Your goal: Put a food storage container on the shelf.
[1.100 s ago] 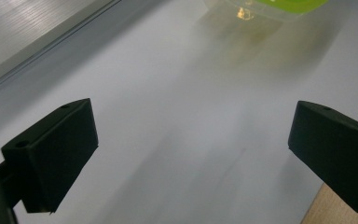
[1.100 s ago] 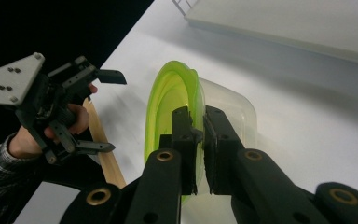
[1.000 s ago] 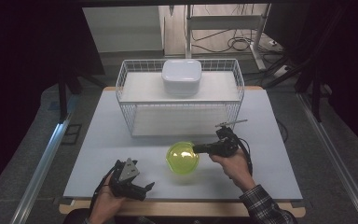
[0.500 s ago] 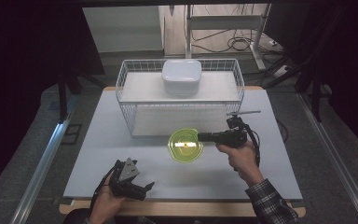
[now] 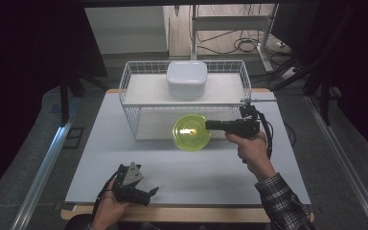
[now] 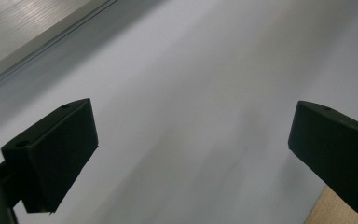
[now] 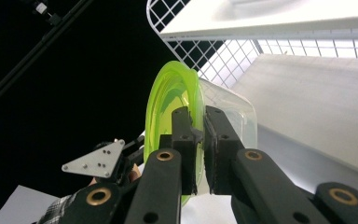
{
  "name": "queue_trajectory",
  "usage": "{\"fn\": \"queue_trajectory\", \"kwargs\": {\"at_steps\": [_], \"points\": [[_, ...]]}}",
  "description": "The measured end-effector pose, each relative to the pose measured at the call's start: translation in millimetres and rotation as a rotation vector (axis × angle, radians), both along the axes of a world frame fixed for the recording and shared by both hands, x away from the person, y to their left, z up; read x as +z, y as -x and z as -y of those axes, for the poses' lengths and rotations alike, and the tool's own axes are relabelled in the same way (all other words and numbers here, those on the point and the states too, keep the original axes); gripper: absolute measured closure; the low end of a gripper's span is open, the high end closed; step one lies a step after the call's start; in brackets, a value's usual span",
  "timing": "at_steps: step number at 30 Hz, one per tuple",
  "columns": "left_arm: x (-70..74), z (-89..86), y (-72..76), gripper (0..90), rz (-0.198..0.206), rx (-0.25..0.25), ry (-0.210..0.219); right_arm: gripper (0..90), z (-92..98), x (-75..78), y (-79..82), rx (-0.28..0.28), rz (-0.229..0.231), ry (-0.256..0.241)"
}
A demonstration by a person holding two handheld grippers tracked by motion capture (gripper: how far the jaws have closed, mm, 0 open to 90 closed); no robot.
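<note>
Green translucent bowl (image 5: 191, 132) pinched at its rim by the right gripper (image 5: 210, 125), jaws pressed onto the edge, held above the white table (image 5: 124, 158) just in front of the wire basket (image 5: 129, 103). White lidded container (image 5: 187, 79) resting on the basket's upper shelf. Left gripper (image 5: 148, 192) low at the table's near edge, jaws spread wide over bare surface, well apart from the bowl.

Translucent green bowl (image 5: 191, 132), raised, upright

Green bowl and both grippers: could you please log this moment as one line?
right gripper: shut on bowl rim, held before rack | left gripper: open, over table | white box: atop rack
</note>
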State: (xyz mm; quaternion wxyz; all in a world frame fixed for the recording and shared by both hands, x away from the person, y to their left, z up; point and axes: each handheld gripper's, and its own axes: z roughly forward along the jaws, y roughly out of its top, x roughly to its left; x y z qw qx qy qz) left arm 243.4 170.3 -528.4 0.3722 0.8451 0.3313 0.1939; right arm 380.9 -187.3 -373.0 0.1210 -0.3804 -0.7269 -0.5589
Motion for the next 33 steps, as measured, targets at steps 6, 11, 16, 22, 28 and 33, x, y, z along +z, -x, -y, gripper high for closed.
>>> {"fn": "queue_trajectory", "kwargs": {"at_steps": [6,11,16,22,28,33], "points": [[-0.3,0.0,-0.1,1.1,-0.002,0.0,0.0,84.3,2.3,10.8,-5.9,-0.017,0.004,-0.027],[-0.7,0.4,-0.3,1.0,-0.004,-0.001,-0.001,84.3,3.9,23.2,-10.7,-0.028,0.013,-0.045],[-0.7,0.1,-0.5,1.1,-0.003,-0.001,0.001,84.3,5.0,40.4,-16.3,-0.041,0.034,-0.064],[-0.3,-0.1,-0.4,1.0,-0.006,0.003,0.006,84.3,3.9,67.9,-23.3,-0.055,0.062,-0.092],[-0.2,-0.5,-0.3,1.0,-0.008,0.002,0.011,84.2,0.3,98.3,-35.2,-0.087,0.087,-0.117],[-0.2,-0.5,-0.2,1.0,-0.01,0.0,0.012,84.2,-6.4,117.2,-47.0,-0.124,0.1,-0.109]]}}
